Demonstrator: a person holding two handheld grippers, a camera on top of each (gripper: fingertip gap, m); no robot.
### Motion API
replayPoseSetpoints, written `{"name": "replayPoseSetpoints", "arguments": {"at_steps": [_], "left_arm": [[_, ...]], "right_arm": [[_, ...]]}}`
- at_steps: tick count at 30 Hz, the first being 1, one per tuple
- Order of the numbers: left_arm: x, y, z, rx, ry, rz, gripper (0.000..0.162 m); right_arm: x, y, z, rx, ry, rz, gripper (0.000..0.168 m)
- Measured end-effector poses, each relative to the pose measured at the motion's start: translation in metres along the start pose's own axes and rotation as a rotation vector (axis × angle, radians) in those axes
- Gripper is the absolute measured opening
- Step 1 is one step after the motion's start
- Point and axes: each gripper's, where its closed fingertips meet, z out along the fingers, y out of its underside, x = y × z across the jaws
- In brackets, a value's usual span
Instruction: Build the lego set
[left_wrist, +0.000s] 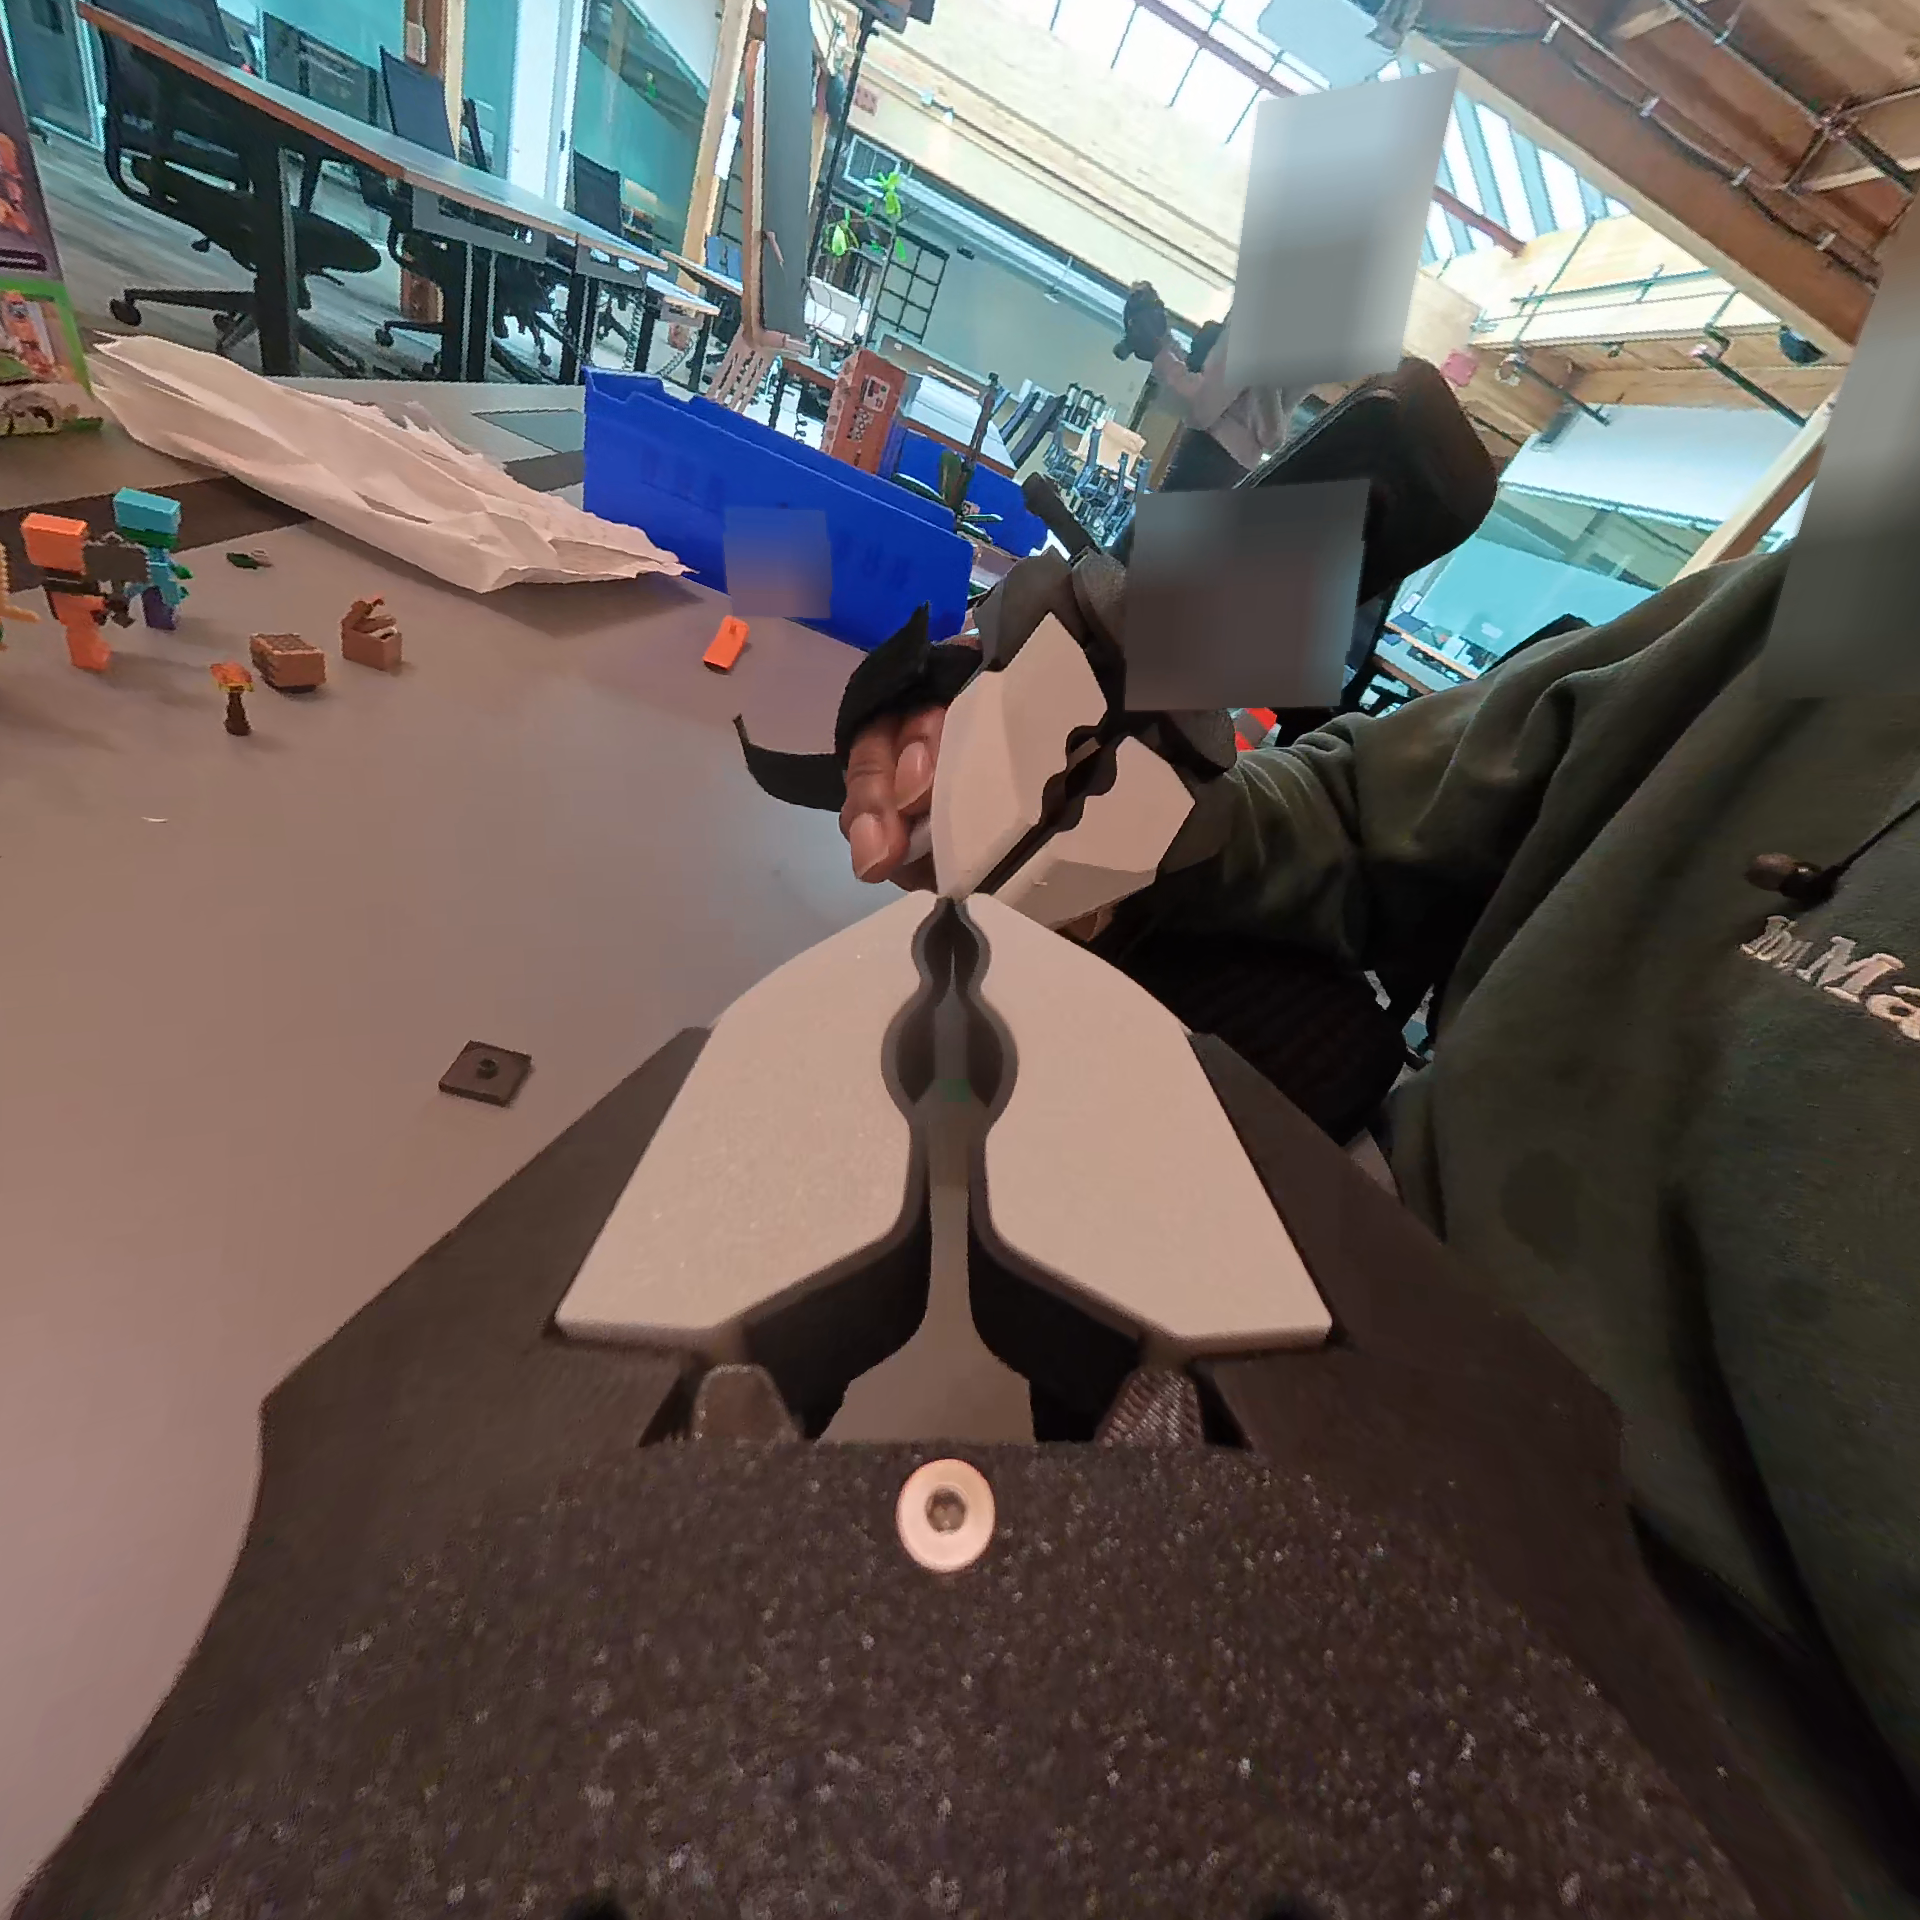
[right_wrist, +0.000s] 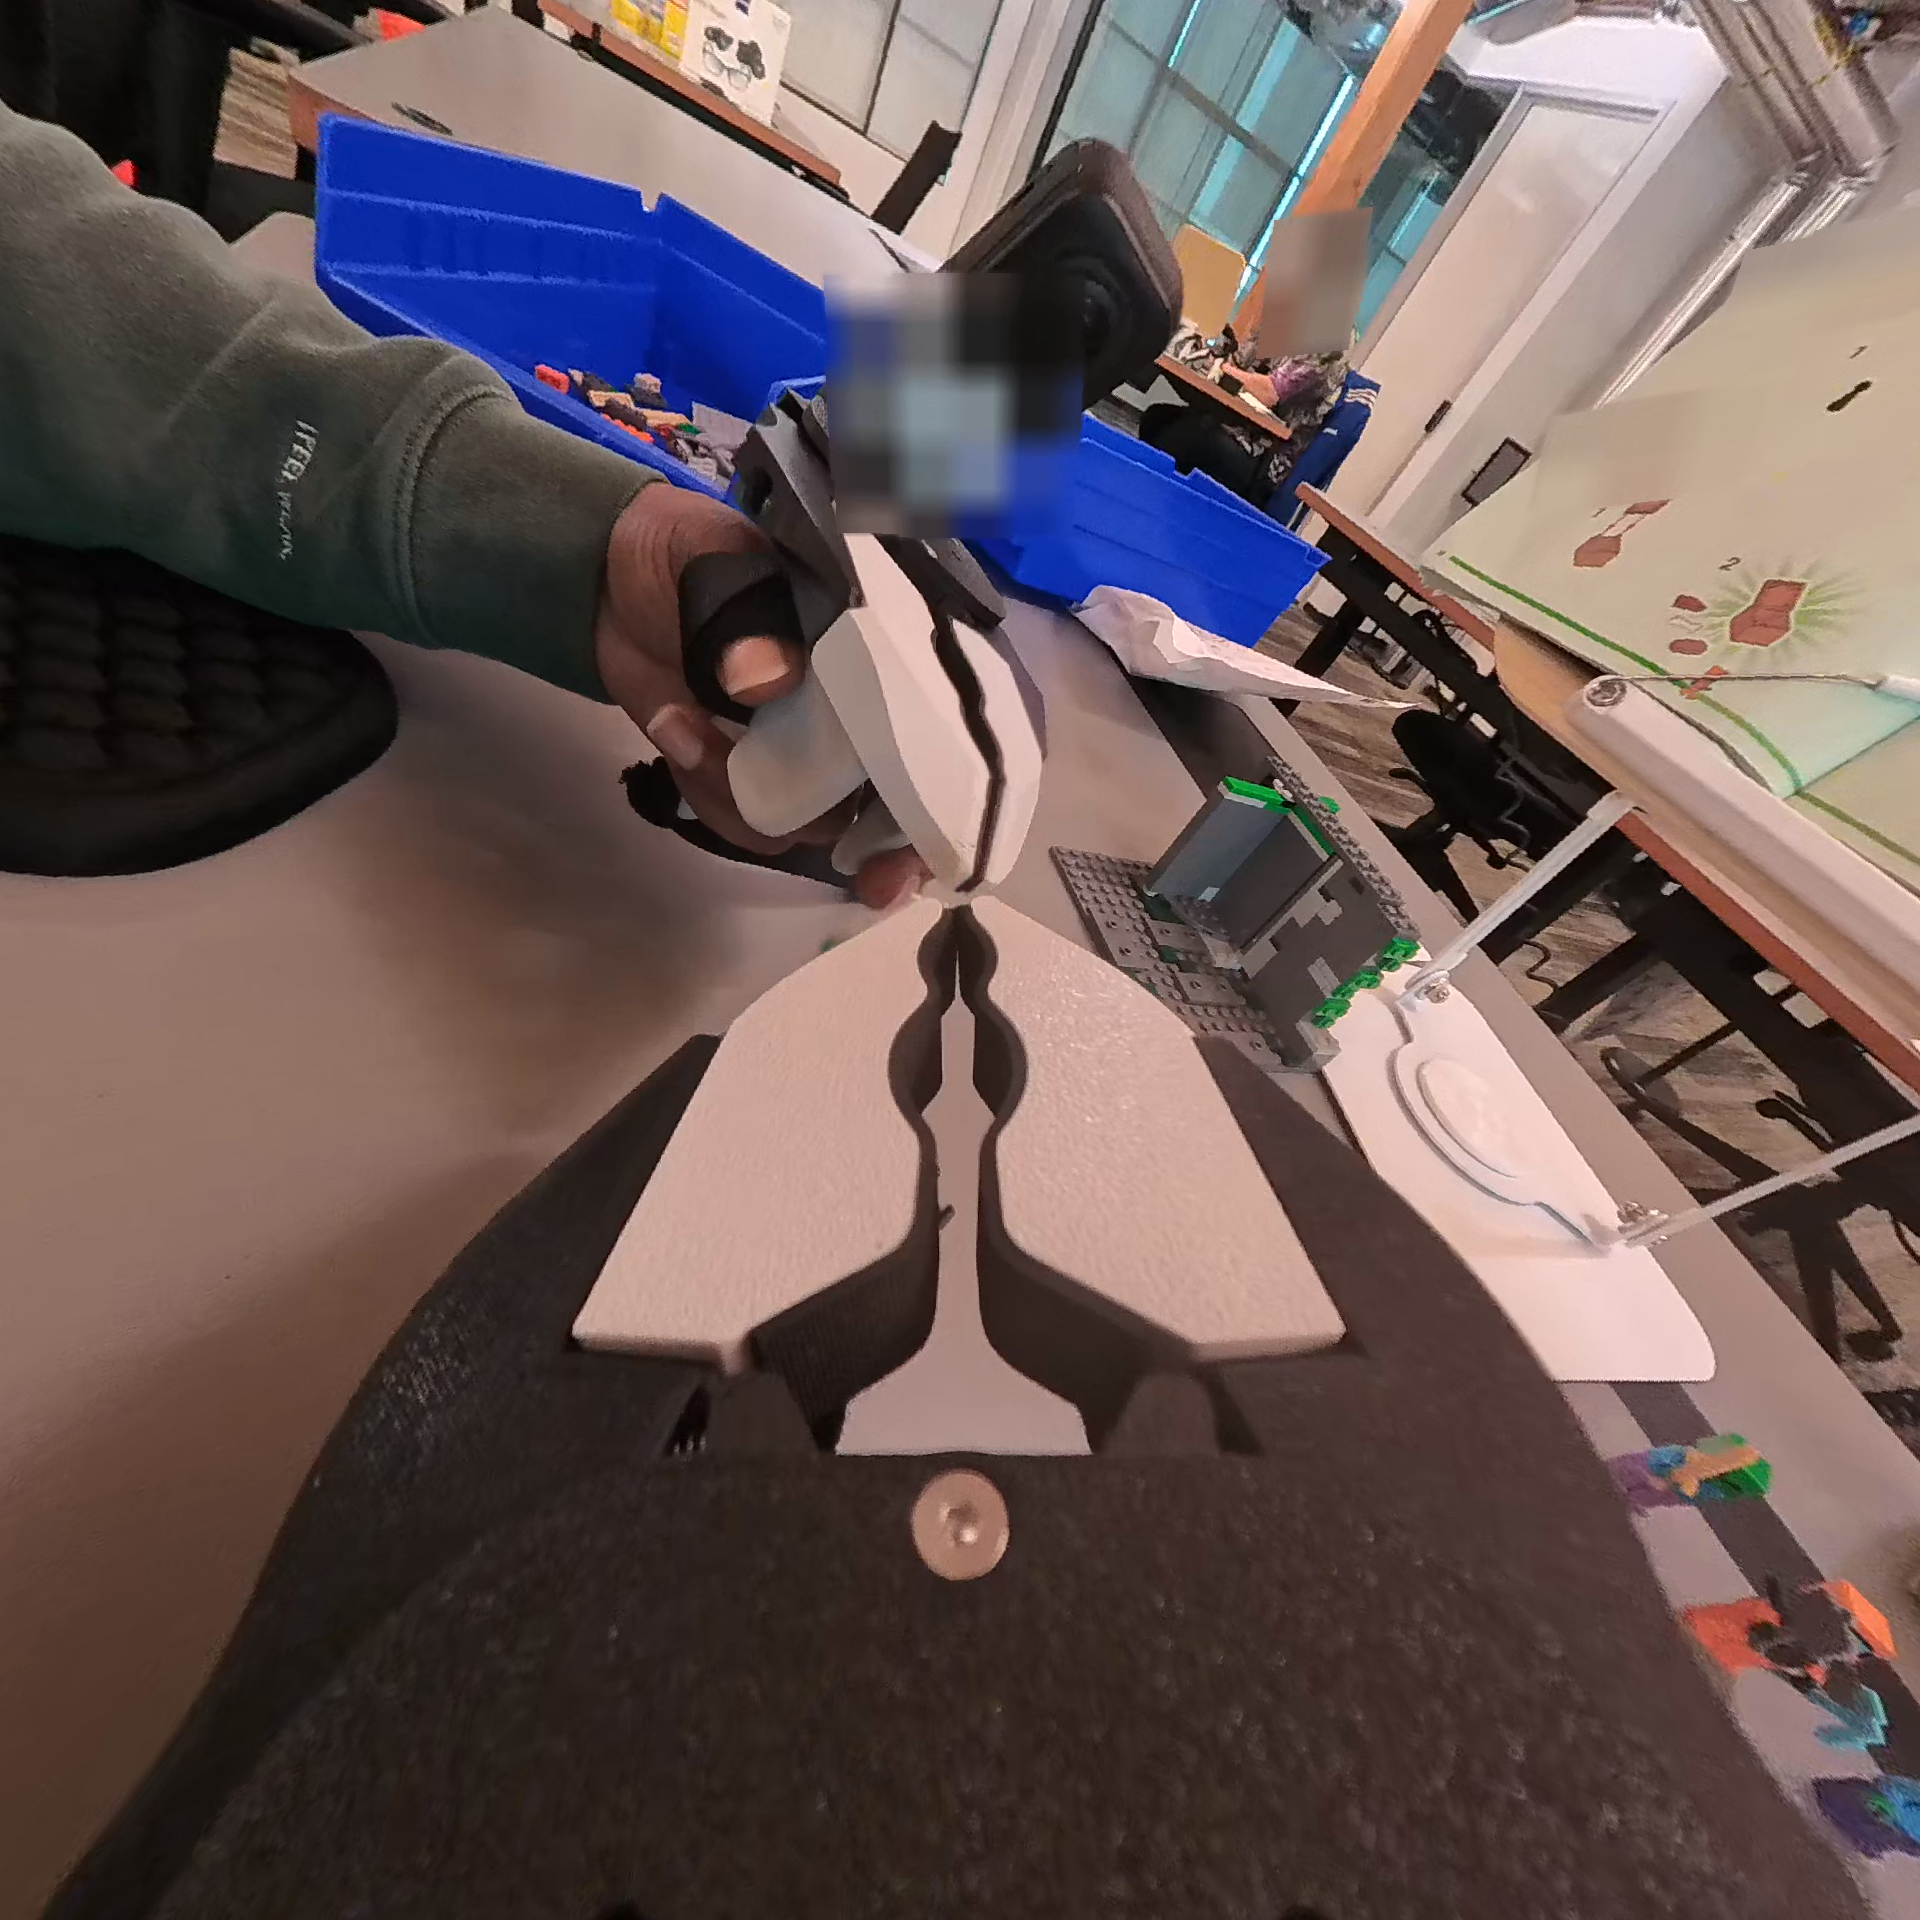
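On the far left of the grey table (left_wrist: 416, 935), small blocky orange and teal lego figures (left_wrist: 104, 582) stand well apart from both tools. Mid-scene, the left gripper (left_wrist: 948, 906) and the right gripper (right_wrist: 954, 906) meet tip to tip above the table, each with jaws closed; whether a tiny piece is pinched between them cannot be told. To the right, just beyond the right gripper's tips, sits the grey studded lego build with green trim (right_wrist: 1257, 935), its hinged wall tilted. The right gripper is judged nearer to it.
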Motion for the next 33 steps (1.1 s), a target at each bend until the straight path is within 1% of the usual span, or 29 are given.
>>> {"name": "replayPoseSetpoints", "arguments": {"at_steps": [1,13,16,19,21,23,25,29,33], "left_arm": [[-0.001,0.001,0.0,-0.003,-0.003,-0.002,0.0],[-0.015,0.014,-0.007,-0.068,-0.088,0.012,0.0],[-0.026,0.022,-0.014,-0.14,-0.177,0.065,0.0],[-0.031,0.03,-0.022,-0.25,-0.266,0.155,0.0],[-0.02,0.037,-0.022,-0.348,-0.266,0.232,0.0],[0.0,0.046,-0.018,-0.45,-0.223,0.316,0.0],[0.025,0.06,-0.012,-0.557,-0.155,0.375,0.006],[0.078,0.098,0.0,-0.754,-0.005,0.431,0.011],[0.107,0.135,0.003,-0.91,0.055,0.461,0.011]], "right_arm": [[0.0,0.0,0.0,0.003,-0.002,0.005,0.0],[0.002,0.012,0.003,-0.019,-0.018,0.051,0.0],[-0.002,0.022,0.005,-0.059,-0.06,0.062,0.0],[-0.013,0.035,0.004,-0.121,-0.162,0.093,0.0],[-0.018,0.039,0.003,-0.137,-0.217,0.129,0.0],[-0.021,0.042,0.003,-0.141,-0.238,0.147,0.0],[-0.024,0.044,0.004,-0.144,-0.256,0.159,0.0],[-0.028,0.049,0.006,-0.156,-0.278,0.174,0.0],[-0.027,0.051,0.005,-0.157,-0.276,0.184,0.0]]}}
